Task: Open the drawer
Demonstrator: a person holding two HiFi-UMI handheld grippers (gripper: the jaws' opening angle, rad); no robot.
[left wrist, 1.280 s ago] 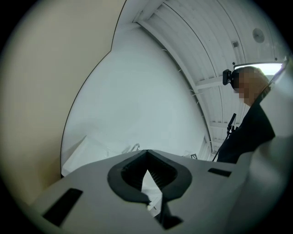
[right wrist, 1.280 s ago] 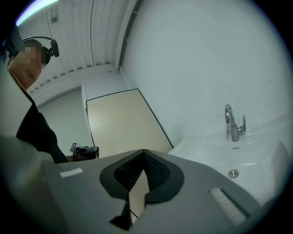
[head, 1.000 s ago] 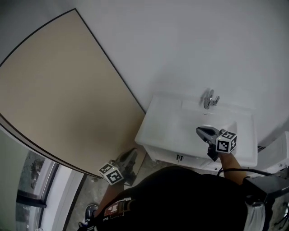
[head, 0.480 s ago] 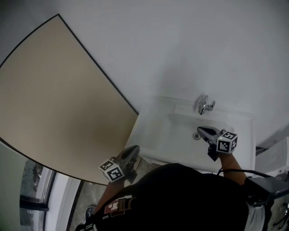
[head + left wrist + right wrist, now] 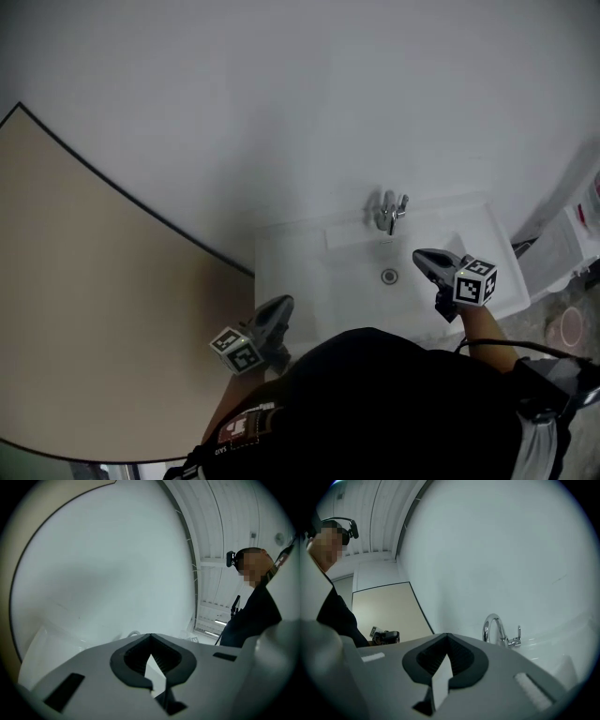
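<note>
No drawer shows in any view; the vanity's front is hidden under my dark torso. The white sink top (image 5: 281,251) lies in the middle of the head view, with a chrome faucet (image 5: 388,210) at its back and a drain (image 5: 389,276). My left gripper (image 5: 281,302) hovers at the sink's front left corner, shut and empty, its tips (image 5: 150,635) meeting before a white wall. My right gripper (image 5: 418,253) hangs over the basin to the right of the drain, also shut and empty. In the right gripper view its closed tips (image 5: 447,634) point left of the faucet (image 5: 493,627).
A beige panel with a dark edge (image 5: 84,309) fills the left of the head view and stands next to the sink. A white wall (image 5: 309,103) rises behind the sink. White fixtures (image 5: 567,246) crowd the right edge above a patch of floor (image 5: 567,326).
The head view has swung so the sink sits more central. The vanity front with its handle has slipped out of sight under my body. Both grippers have shifted across, still shut.
</note>
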